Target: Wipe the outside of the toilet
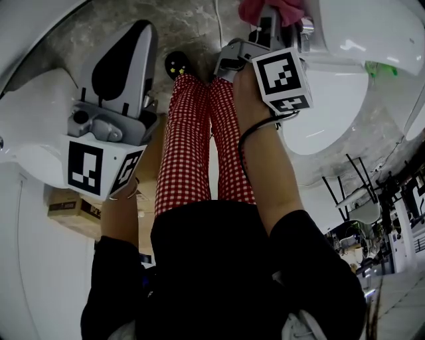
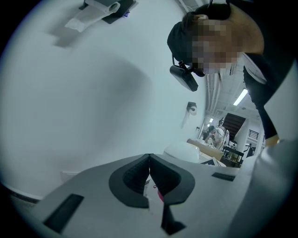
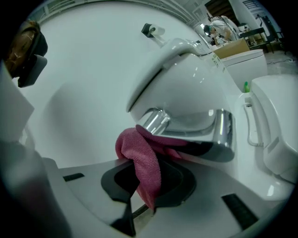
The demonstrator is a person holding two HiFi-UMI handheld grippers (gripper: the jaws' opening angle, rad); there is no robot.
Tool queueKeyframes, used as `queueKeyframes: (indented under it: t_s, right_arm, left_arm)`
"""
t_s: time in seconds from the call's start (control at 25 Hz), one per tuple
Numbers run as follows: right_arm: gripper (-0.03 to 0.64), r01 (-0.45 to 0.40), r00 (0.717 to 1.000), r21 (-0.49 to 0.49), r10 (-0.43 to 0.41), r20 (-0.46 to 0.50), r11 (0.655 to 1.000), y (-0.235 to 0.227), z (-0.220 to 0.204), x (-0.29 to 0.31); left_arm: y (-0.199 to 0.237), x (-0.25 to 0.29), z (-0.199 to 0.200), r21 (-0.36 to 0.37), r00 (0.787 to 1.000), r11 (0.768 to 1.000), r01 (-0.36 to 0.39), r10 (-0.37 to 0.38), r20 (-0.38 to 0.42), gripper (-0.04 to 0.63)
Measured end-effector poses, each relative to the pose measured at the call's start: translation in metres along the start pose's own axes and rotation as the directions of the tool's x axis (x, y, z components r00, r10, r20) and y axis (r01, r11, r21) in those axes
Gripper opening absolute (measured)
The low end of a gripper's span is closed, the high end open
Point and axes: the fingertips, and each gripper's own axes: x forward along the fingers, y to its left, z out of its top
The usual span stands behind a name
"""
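The white toilet (image 1: 332,113) stands at the upper right of the head view, its lid (image 1: 372,26) raised. My right gripper (image 1: 271,16) is shut on a pink cloth (image 1: 269,8) and holds it against the chrome hinge (image 1: 305,30) at the back of the seat. In the right gripper view the cloth (image 3: 135,148) hangs folded between the jaws of that gripper (image 3: 148,186) and touches the hinge (image 3: 195,128) under the lid (image 3: 181,79). My left gripper (image 1: 141,30) is held off to the left, away from the toilet. It (image 2: 149,160) is shut on nothing and faces a plain white wall (image 2: 93,93).
My legs in red-checked trousers (image 1: 199,146) and a black shoe (image 1: 176,64) stand on the mottled floor between the grippers. A cardboard box (image 1: 73,209) lies at the left. A second white toilet (image 3: 274,125) stands to the right. A paper holder (image 2: 191,108) hangs on the wall.
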Motion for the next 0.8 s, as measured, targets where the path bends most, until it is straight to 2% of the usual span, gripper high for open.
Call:
queueKeyframes:
  t_s: [0.56,0.8]
  right_arm:
    - [0.078,0.151,0.985,0.053,-0.146,-0.092,0.987,-0.053,-0.040,0.006]
    - [0.078,0.191,0.973,0.002,-0.189,-0.132,0.982,-0.072,-0.056,0.008]
  left_arm:
    - [0.009,-0.002,-0.004,-0.007,1.000,1.000,-0.023,0.022,-0.004,0.009]
    - [0.012,-0.008,-0.007,-0.001,0.999,0.999,-0.035,0.035,-0.011,0.009]
